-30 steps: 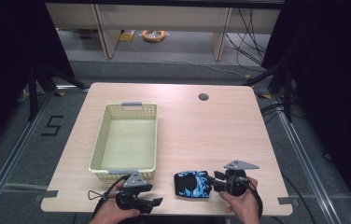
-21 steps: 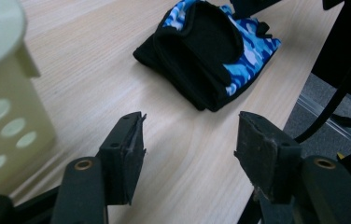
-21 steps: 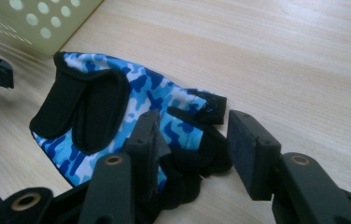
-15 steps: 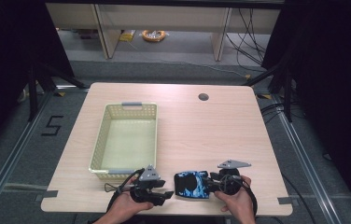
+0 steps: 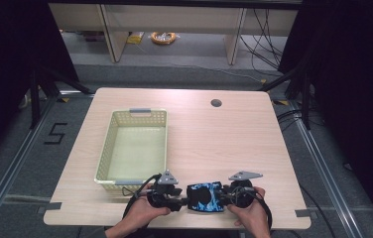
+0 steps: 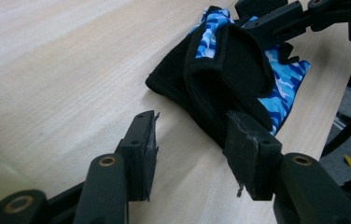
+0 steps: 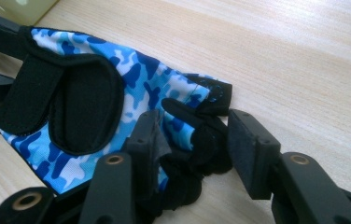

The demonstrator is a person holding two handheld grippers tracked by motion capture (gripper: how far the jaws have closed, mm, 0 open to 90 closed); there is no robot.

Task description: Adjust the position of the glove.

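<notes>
A blue camouflage fingerless glove (image 5: 205,197) with black trim lies flat on the wooden table (image 5: 224,139) near its front edge, between the two hand-held grippers and just right of the pale yellow plastic basket (image 5: 134,146). The left gripper (image 5: 180,203) reaches it from the left; in the left gripper view its jaws have just been closing and stand part-open, one pad on bare wood short of the glove's black cuff (image 6: 201,93), the other level with the cuff's near edge, so close that contact there cannot be made out. The cuff is not pinched between them. The right gripper (image 5: 224,197) meets the glove from the other side. In the right gripper view its jaws straddle the bunched black finger stubs (image 7: 197,140): the left pad lies against the fabric, while a sliver of table shows between the stubs and the right pad, so whether the jaws actually clamp the glove is not clear. From above, both sets of jaw tips are too small and dark to separate from the glove. The person's hands (image 5: 142,213) are cut off at the bottom edge of the high view.
</notes>
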